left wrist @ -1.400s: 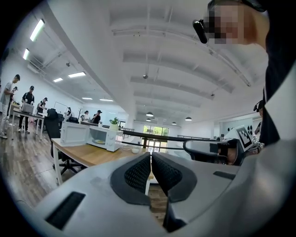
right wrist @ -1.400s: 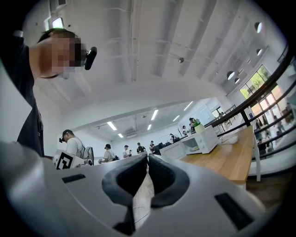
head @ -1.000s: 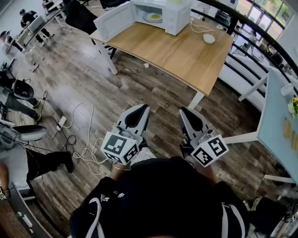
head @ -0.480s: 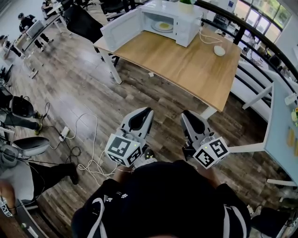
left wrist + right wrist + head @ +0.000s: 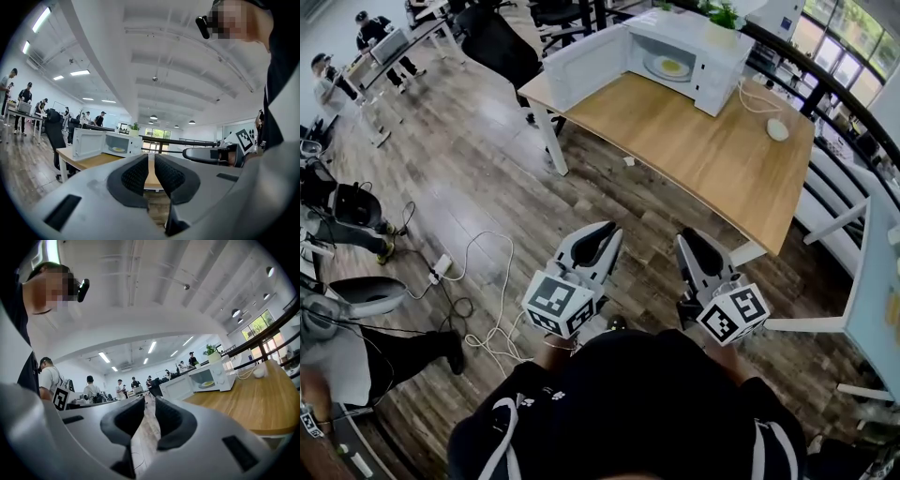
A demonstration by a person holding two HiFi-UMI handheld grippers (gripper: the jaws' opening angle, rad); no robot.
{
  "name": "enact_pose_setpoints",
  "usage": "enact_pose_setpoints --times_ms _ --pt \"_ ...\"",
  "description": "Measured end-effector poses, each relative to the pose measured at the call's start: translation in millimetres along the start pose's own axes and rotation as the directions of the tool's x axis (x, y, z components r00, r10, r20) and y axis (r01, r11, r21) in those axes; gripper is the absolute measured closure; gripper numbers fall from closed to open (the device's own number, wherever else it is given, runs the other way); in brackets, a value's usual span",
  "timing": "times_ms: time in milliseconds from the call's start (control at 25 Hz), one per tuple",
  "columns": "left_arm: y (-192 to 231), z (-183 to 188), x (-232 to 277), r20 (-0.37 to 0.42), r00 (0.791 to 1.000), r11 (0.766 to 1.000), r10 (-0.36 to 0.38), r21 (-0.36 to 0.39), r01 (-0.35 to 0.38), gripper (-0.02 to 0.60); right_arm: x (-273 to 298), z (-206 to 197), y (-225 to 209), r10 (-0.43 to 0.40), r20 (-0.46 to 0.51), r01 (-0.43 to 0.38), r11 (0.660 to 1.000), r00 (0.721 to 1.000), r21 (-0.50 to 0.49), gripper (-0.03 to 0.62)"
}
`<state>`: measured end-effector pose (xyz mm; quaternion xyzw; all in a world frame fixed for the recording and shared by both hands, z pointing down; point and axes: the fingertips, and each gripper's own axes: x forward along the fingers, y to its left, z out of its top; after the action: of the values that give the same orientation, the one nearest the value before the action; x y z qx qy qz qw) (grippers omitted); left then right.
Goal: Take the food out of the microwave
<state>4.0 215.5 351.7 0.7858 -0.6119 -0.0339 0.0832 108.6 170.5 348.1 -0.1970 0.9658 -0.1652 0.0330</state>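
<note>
A white microwave (image 5: 686, 58) stands at the far end of a wooden table (image 5: 712, 150), its door (image 5: 584, 66) swung open to the left. Inside lies a plate with yellow food (image 5: 668, 67). The same microwave (image 5: 105, 144) and food (image 5: 118, 149) show small in the left gripper view, and the microwave (image 5: 206, 376) also in the right gripper view. My left gripper (image 5: 602, 240) and right gripper (image 5: 690, 247) are held side by side close to my body over the wooden floor, well short of the table. Both are shut with nothing between the pads.
A white round object (image 5: 777, 129) with a cord lies on the table right of the microwave. Cables (image 5: 478, 281) trail over the floor at the left. A black chair (image 5: 499, 42) stands by the table's left end. People (image 5: 366, 28) work at desks far left.
The table and microwave have slid lower and to the right in the head view and look nearer. Both grippers keep the same pose by my body.
</note>
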Motion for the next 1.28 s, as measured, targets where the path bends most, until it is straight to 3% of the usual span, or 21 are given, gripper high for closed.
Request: enact_pose_setpoints --times_ms 240,560,960,1280 --pt "39 1 -1 -0.01 1.0 1.0 0.018 -0.014 -0.018 0.543 36 -5 1 -0.013 -0.019 0.013 1.0 1.0 0.012 0.529" --pt "59 -3 3 -0.019 1.0 1.0 0.011 -0.027 -0.011 0.512 49 -9 -3 -0.042 -0.04 0.042 0.999 0.998 0.0 0.506" --pt "100 6 48 -0.028 1.0 1.0 0.004 -0.028 -0.005 0.483 102 12 -53 -0.044 -0.001 0.044 0.999 0.999 0.01 0.506" --pt "141 12 119 -0.035 0.999 0.999 -0.015 -0.034 0.014 0.479 155 23 -108 -0.053 -0.006 0.053 0.998 0.999 0.029 0.502"
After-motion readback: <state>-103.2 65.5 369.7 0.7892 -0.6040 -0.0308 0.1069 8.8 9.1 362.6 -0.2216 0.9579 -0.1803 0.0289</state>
